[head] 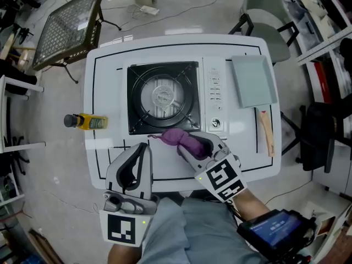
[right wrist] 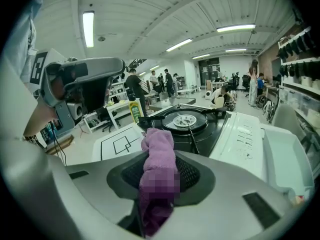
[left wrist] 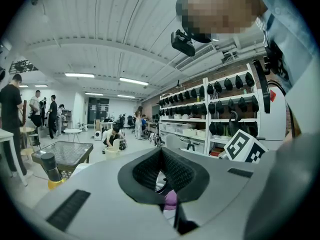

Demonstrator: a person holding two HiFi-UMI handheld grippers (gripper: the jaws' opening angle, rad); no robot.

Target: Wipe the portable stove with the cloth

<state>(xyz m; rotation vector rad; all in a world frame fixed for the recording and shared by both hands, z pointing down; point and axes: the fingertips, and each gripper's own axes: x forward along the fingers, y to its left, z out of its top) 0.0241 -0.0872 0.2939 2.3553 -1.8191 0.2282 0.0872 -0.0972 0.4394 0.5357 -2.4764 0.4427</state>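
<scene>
Purple terry cloth (head: pixel 183 138), bunched into a soft roll, sits clamped in the right gripper (head: pixel 187 146). The jaws are closed on its middle at a moderate gap, and a loose end sticks out past the tips. The cloth is at the near edge of the white-cased portable gas stove with black burner pan (head: pixel 163 98), about mid-way along the near side of the white table (head: pixel 104 70). Whether the loose end already touches the stove rim cannot be told from the views.

Handling judgement:
- The cloth is light, limp and compressible, so there is no breakage risk.
- It folds and drags, so the pinch should stay on the thick bunched part with enough fabric left ahead of the tips to do the rubbing.
- A grip near one corner would likely let it trail or slip out under friction.
- The stove looks rigid and fairly heavy, with raised metal pot supports around the burner that could snag the terry loops. The smooth white control panel at the right of the stove should wipe easily.

The left gripper (head: pixel 144 147) hangs over the near left part of the table, just beside the right one. Its jaw tips are together and nothing is between them.

A yellow bottle with a black cap (head: pixel 87 121) lies at the table's left edge. A grey cleaver with a wooden handle (head: pixel 254 81) lies along the right edge.
</scene>
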